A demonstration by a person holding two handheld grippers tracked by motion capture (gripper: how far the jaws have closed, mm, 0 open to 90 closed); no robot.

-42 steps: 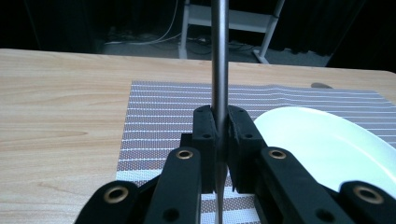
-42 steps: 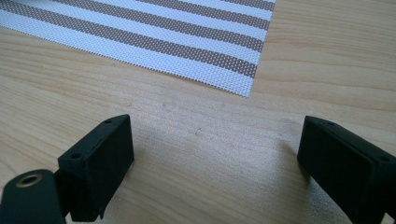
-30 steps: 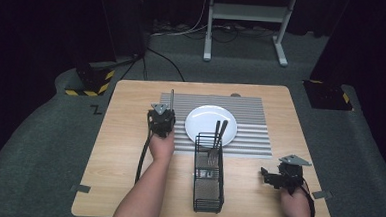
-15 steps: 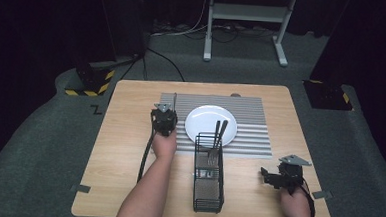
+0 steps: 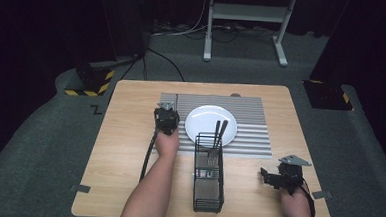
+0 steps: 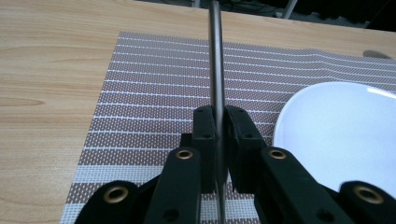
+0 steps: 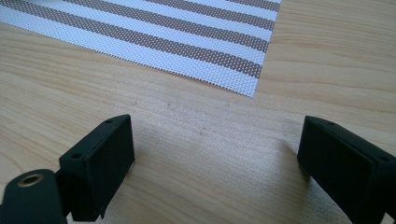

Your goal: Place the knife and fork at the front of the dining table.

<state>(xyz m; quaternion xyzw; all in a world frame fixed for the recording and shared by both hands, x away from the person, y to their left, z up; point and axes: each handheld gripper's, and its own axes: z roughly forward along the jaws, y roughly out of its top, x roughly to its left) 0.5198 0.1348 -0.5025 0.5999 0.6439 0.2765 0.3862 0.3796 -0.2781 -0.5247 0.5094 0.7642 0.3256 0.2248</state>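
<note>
While the left gripper [image 6: 217, 135] hangs over the striped placemat [image 6: 154, 93], its two black jaws are pressed together on a thin metal utensil handle [image 6: 215, 56], which runs up out of the pads as a narrow grey strip and reaches toward the far edge of the placemat; which kind of utensil it is cannot be told. Seen from the high view, that left gripper [image 5: 166, 118] sits over the placemat's [image 5: 249, 139] left end, just beside the white plate [image 5: 205, 120] that lies on the placemat. A black wire caddy [image 5: 208, 184] stands at the placemat's near edge, partly on the bare wooden table [image 5: 124, 135], with two more utensils [image 5: 218, 134] leaning upright in its far compartment. Well apart from the placemat, near its near right corner, the right gripper [image 5: 271, 176] rests low over the table; in its own view its jaws stand wide apart with only bare wood [image 7: 205, 154] between them and the placemat's corner [image 7: 243, 79] just beyond.
</note>
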